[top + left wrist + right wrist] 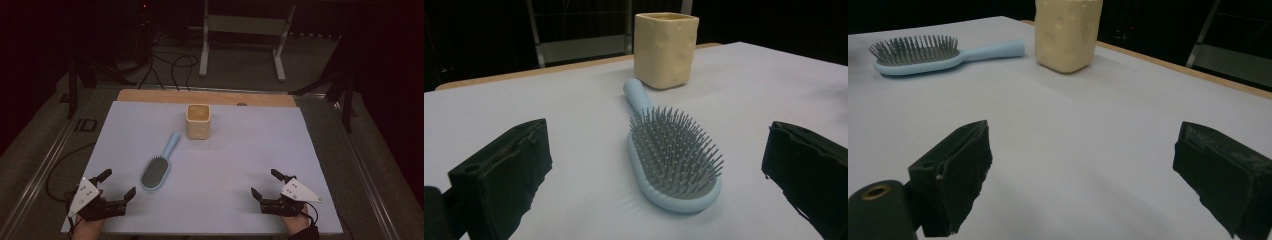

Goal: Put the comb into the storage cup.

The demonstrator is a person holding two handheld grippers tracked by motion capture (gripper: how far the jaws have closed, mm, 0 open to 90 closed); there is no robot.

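A light blue hairbrush (159, 167) lies flat, grey bristles up, on the pale sheet, its handle angled toward a cream, square-sided cup (198, 121) standing upright just beyond the handle's tip, open mouth upward.

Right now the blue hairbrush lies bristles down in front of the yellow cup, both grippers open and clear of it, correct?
Not quite: the hairbrush lies bristles up, as the left gripper view shows. The rest holds: it lies in front of the yellow cup, and the left gripper and right gripper stand open, clear of it.

High view overhead; both claw views low, sharing hairbrush (672, 165) and cup (1068, 32)
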